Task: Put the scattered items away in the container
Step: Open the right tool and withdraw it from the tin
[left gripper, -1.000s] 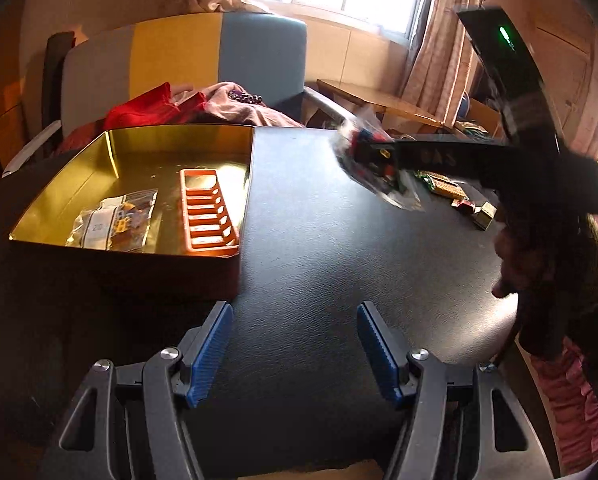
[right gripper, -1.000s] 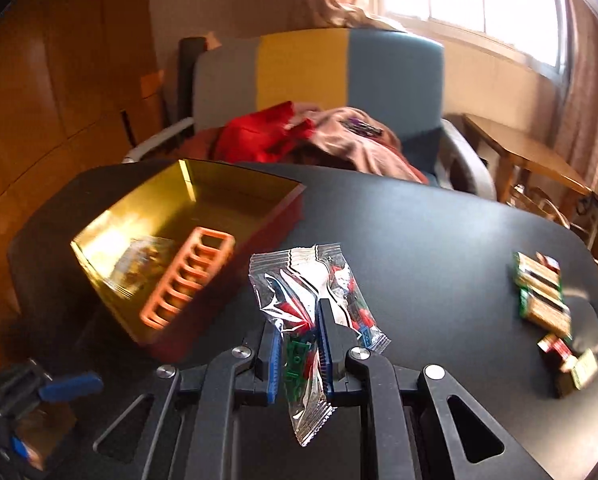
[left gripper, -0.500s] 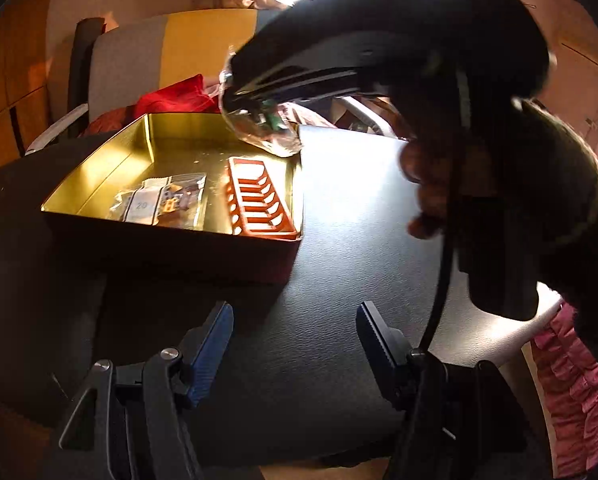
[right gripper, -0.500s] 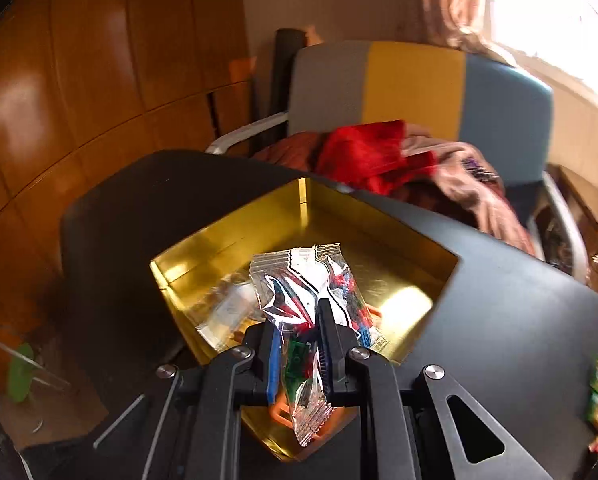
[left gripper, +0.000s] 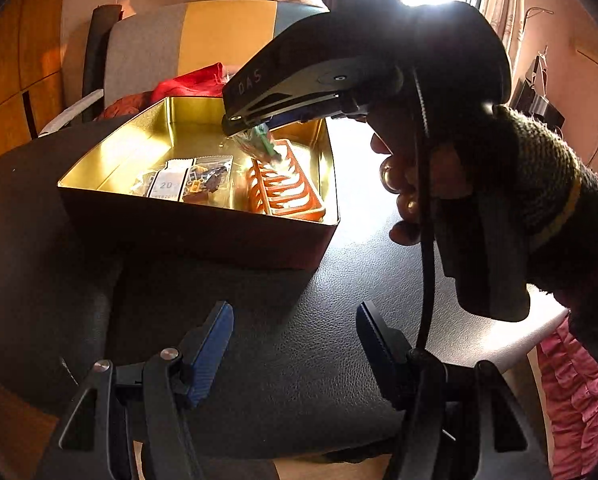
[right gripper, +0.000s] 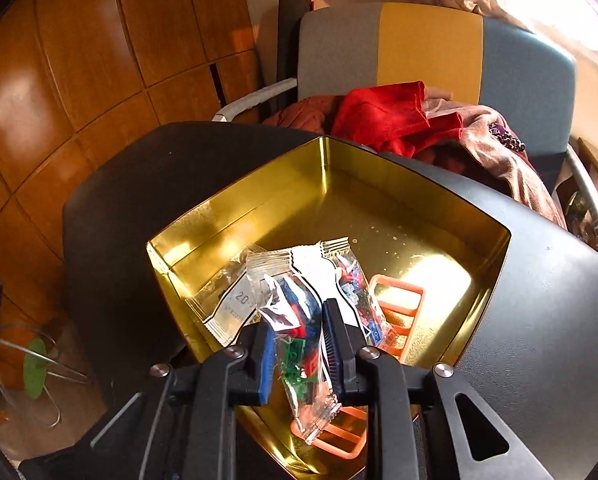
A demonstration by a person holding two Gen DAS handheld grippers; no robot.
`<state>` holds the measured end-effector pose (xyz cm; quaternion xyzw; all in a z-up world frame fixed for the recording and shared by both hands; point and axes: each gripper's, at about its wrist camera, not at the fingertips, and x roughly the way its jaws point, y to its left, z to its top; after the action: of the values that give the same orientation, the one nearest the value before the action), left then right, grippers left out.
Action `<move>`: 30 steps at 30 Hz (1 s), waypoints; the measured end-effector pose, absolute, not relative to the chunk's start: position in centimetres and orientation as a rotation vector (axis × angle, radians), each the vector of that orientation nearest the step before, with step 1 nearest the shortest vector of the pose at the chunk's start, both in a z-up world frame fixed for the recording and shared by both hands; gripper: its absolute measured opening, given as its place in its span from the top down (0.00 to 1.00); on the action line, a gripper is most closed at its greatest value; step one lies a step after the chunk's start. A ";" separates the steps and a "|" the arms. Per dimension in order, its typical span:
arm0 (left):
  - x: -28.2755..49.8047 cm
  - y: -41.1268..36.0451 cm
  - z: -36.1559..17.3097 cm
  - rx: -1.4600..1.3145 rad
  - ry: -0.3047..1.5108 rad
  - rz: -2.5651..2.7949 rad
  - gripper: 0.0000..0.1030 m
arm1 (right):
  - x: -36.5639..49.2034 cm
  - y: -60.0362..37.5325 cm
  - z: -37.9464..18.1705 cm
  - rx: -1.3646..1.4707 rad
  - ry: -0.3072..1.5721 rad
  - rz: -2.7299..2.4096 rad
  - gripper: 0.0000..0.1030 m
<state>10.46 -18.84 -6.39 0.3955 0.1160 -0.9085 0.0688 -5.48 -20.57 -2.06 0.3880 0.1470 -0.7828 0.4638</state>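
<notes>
A clear bag of coloured bricks hangs between the jaws of my right gripper, just above the gold tin. Those jaws are opening, and the pads still touch the bag. In the tin lie an orange plastic rack and another brick bag with a white label. The left wrist view shows the right gripper from the side over the tin, with the bag dangling over the rack. My left gripper stands open and holds nothing, low over the black table in front of the tin.
The black table carries the tin near its far left part. Behind it stands a grey, yellow and blue chair piled with red and pink clothes. A person's hand and sleeve fill the right of the left wrist view.
My right gripper has carried the bag leftwards from over the bare table to above the tin, and its jaws have spread a little. My left gripper has drawn slightly closer to the tin.
</notes>
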 end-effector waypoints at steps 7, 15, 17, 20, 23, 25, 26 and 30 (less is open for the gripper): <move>11.1 -19.3 -6.4 1.184 0.351 -2.713 0.37 | -4.9 -20.3 -1.8 0.942 0.337 -1.924 0.44; 11.8 -19.7 -5.5 1.139 0.354 -2.710 0.37 | -3.7 -18.9 -0.3 0.905 0.316 -1.949 0.41; 11.9 -19.5 -5.1 1.125 0.344 -2.718 0.37 | -3.6 -17.5 0.0 0.898 0.299 -1.982 0.39; 11.7 -19.0 -4.4 1.109 0.331 -2.736 0.37 | -3.6 -15.1 0.4 0.893 0.283 -2.060 0.36; 11.3 -18.5 -3.9 1.097 0.316 -2.759 0.36 | -3.7 -11.8 0.7 0.897 0.257 -2.161 0.35; 10.9 -17.9 -3.6 1.093 0.290 -2.778 0.36 | -3.8 -9.9 0.9 0.901 0.248 -2.223 0.32; 10.8 -17.5 -3.5 1.090 0.273 -2.786 0.36 | -3.9 -8.9 0.9 0.905 0.242 -2.253 0.31; 9.8 -16.3 -3.2 1.093 0.232 -2.803 0.36 | -4.1 -4.9 0.9 0.925 0.217 -2.362 0.30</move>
<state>9.84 -16.31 -3.21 0.3616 0.0766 -0.9271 0.0618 -4.14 -4.94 0.92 0.3475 0.0815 -0.8869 0.2933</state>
